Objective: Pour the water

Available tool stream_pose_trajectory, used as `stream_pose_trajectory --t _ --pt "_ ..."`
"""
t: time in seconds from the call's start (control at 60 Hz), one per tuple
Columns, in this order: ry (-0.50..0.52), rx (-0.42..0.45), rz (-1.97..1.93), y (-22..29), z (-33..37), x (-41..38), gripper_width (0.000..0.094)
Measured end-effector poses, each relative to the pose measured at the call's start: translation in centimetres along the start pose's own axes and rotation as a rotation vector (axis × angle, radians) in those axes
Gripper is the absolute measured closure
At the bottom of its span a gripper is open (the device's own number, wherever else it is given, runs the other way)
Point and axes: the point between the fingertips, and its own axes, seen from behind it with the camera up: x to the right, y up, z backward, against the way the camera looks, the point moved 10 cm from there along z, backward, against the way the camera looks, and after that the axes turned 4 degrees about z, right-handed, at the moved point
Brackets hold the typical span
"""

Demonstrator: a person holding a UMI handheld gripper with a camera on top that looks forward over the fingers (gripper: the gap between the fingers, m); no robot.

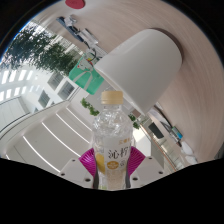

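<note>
A clear plastic bottle (112,135) with a pale yellow cap and a white-and-yellow label stands upright between my fingers. My gripper (112,162) is shut on it: both magenta pads (91,160) press against its sides at label height. A white paper cup (146,63) fills the view just beyond and above the bottle's cap, lying tilted with its mouth toward the bottle's top. The bottle holds a pale yellowish liquid in its lower part.
The scene is strongly tilted. A teal object (88,74) sits beyond the cup at its left. Green plants (45,45) and white slatted surfaces (50,125) lie left of the bottle. A wooden surface (185,115) lies right of the cup.
</note>
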Motion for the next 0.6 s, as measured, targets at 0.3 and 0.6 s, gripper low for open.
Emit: stream_pose_trajectory --t 0.3,0.6 --pt "-0.086 -0.03 0.153 -0.5 -0.6 -1.0 0.0577" --pt "-0.012 0.029 1.734 -0.9 2.5 -22.1 0.0566"
